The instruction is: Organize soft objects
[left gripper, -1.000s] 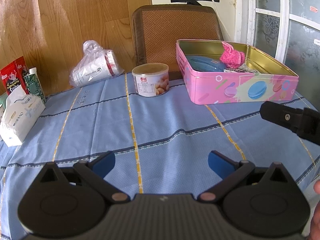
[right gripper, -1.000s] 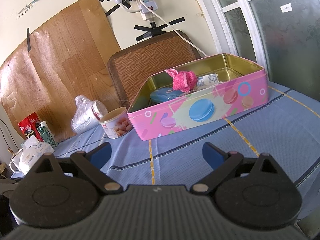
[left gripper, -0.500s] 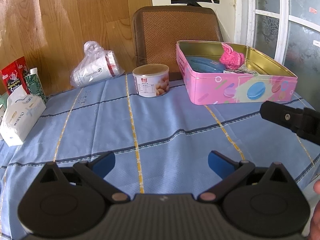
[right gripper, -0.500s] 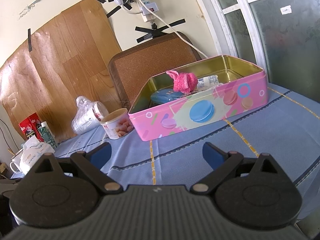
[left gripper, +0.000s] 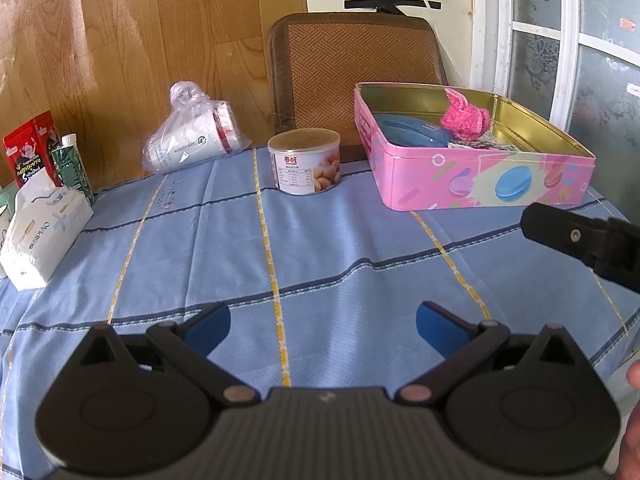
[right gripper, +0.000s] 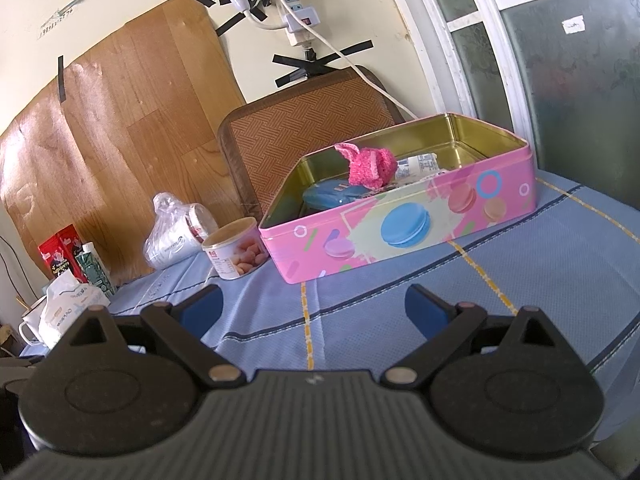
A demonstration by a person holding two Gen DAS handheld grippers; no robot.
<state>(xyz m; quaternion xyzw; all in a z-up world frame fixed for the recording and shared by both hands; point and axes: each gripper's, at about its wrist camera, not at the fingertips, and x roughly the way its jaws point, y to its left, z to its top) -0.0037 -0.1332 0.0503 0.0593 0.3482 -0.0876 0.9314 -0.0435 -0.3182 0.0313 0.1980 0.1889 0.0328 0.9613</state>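
A pink tin box (left gripper: pixel 476 178) (right gripper: pixel 404 224) with macaron pictures stands open at the far right of the blue tablecloth. Inside it lie a pink knitted soft piece (left gripper: pixel 466 118) (right gripper: pixel 370 164), a blue pouch (left gripper: pixel 412 130) (right gripper: pixel 332 196) and a small printed packet (right gripper: pixel 420 166). My left gripper (left gripper: pixel 322 322) is open over bare cloth, well short of the box. My right gripper (right gripper: pixel 314 304) is open too, nothing between its fingers, facing the box's front wall. Part of the right gripper's body (left gripper: pixel 580 240) shows at the right edge of the left wrist view.
A round snack tin (left gripper: pixel 304 166) (right gripper: pixel 236 254) stands left of the box. A plastic bag of paper cups (left gripper: pixel 192 134) lies behind it. A tissue pack (left gripper: pixel 42 226), a green carton (left gripper: pixel 72 166) and red packets (left gripper: pixel 28 152) crowd the left edge. A woven chair back (left gripper: pixel 356 76) rises behind the table.
Both grippers have drawn back a little from the box and stayed open. Nothing on the table has moved.
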